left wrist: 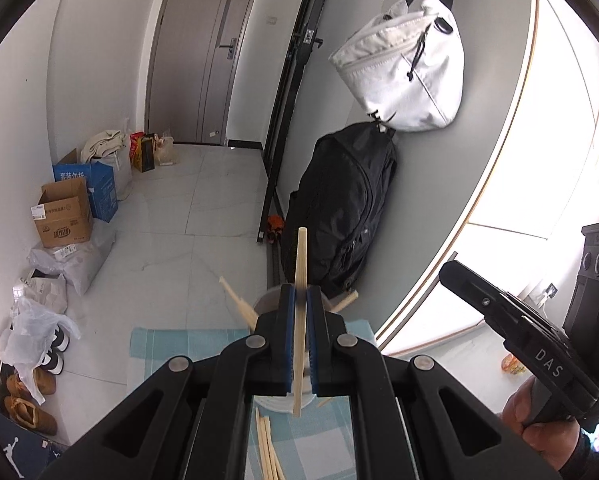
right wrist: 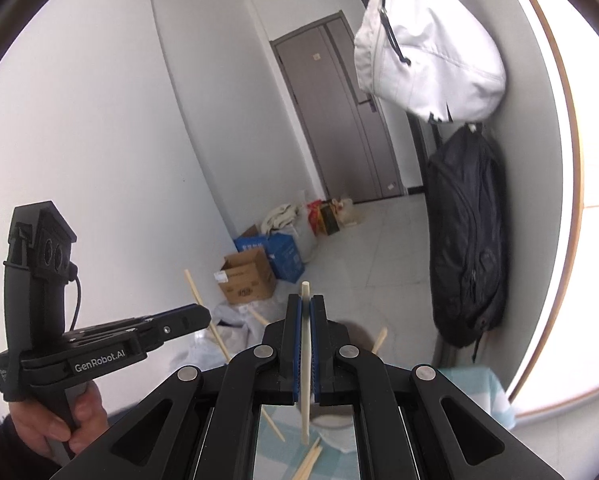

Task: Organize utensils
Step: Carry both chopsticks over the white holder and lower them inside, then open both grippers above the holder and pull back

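Note:
My left gripper (left wrist: 299, 294) is shut on an upright wooden chopstick (left wrist: 300, 256) that sticks out above and below the blue pads. Right behind it a pale cup (left wrist: 268, 297) holds other chopsticks (left wrist: 235, 300) that lean outward. It stands on a blue checked cloth (left wrist: 179, 340), where loose chopsticks (left wrist: 268, 450) also lie. My right gripper (right wrist: 305, 300) is shut on a paler chopstick (right wrist: 305, 412), also upright, above the cloth (right wrist: 483, 392) and more loose sticks (right wrist: 309, 460). Each gripper appears in the other's view: the right gripper (left wrist: 449, 272) and the left gripper (right wrist: 203, 316).
A white bag (left wrist: 403, 68) and a black backpack (left wrist: 343, 208) hang on the grey wall ahead. Cardboard boxes (left wrist: 63, 216), plastic bags and shoes (left wrist: 31, 408) line the left wall. A grey door (left wrist: 203, 52) closes the hallway. A bright window (left wrist: 539, 160) lies to the right.

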